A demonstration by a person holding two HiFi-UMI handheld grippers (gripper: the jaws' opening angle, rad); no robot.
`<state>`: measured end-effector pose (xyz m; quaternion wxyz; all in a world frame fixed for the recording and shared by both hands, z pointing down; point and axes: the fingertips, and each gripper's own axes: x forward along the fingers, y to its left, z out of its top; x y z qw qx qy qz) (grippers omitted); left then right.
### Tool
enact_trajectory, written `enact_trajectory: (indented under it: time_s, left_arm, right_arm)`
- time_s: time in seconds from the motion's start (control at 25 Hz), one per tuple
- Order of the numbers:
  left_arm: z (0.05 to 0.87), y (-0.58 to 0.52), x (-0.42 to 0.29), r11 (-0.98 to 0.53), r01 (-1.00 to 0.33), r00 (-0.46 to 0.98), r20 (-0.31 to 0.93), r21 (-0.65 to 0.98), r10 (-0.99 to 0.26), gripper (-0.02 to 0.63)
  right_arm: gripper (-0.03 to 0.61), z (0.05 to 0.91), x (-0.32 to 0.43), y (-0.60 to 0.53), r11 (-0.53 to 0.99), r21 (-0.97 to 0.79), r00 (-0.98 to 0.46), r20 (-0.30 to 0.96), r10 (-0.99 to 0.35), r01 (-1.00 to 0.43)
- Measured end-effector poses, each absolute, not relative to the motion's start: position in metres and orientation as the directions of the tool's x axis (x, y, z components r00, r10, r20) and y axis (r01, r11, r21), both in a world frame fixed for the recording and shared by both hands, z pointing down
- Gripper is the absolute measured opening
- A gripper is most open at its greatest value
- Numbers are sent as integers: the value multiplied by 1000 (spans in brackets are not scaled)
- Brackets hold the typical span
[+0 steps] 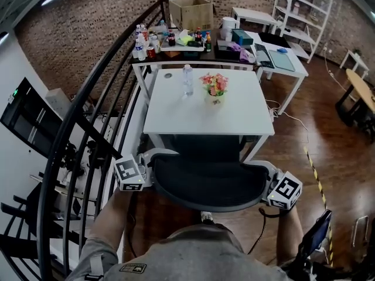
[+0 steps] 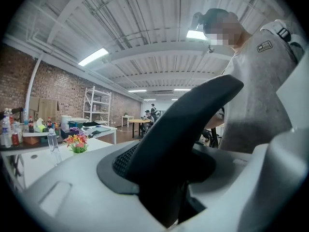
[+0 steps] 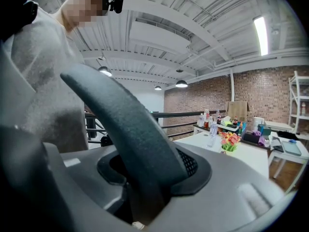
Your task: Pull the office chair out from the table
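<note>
In the head view, the office chair (image 1: 205, 183) stands at the near side of the white table (image 1: 176, 116). Its black curved backrest is just near of the table's edge, between the table and my body. My left gripper (image 1: 149, 170) is at the left end of the backrest and my right gripper (image 1: 266, 187) is at the right end, both at about the same height. On the table stand a water bottle (image 1: 187, 79) and, to its right, a small pot of flowers (image 1: 215, 88). Farther away there is a dark table full of bottles with a cardboard box (image 1: 190, 12) on it. A black railing (image 1: 88, 116) runs along the left side.

In the left gripper view, the dark rim of the backrest comes up between my two fingers and fills the gap. The fingers are closed on it and grip the chair. Behind the rim I see my own grey shirt (image 2: 256, 91) at the right and the white table with the flowers far at the left.

In the right gripper view it is the mirror picture. The dark rim rises between the fingers, which are closed on it and hold the chair. My shirt is at the left, and the table with the bottle and the flowers is far at the right.
</note>
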<state>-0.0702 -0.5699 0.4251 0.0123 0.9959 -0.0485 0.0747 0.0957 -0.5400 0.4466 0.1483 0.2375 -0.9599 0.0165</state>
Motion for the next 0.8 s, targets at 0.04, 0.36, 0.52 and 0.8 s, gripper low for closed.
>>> enact_trajectory:
  time_s: [0.04,0.36,0.52,0.8]
  left_arm:
    - [425,-564,-72,-995,-96,985,149,19,-92,206]
    - [429,-532,-99,-990,-140,981,139,18,-136,239]
    - [430,-516,-98,-994,-108,985,139,28,-103,233]
    - [431,-472,-85,-997,-72,990,121,30,-68,198]
  right_arm:
    - [196,447,94,-535,887,36,-844,294,-449,-459]
    - [172,450,66,-490,899,32,-852,304,-425,-437]
    - [175,448,67,-475,892,23,-843,316,-435,-452]
    - [183,450,83,-442,895,0,-847,325,-421,-446]
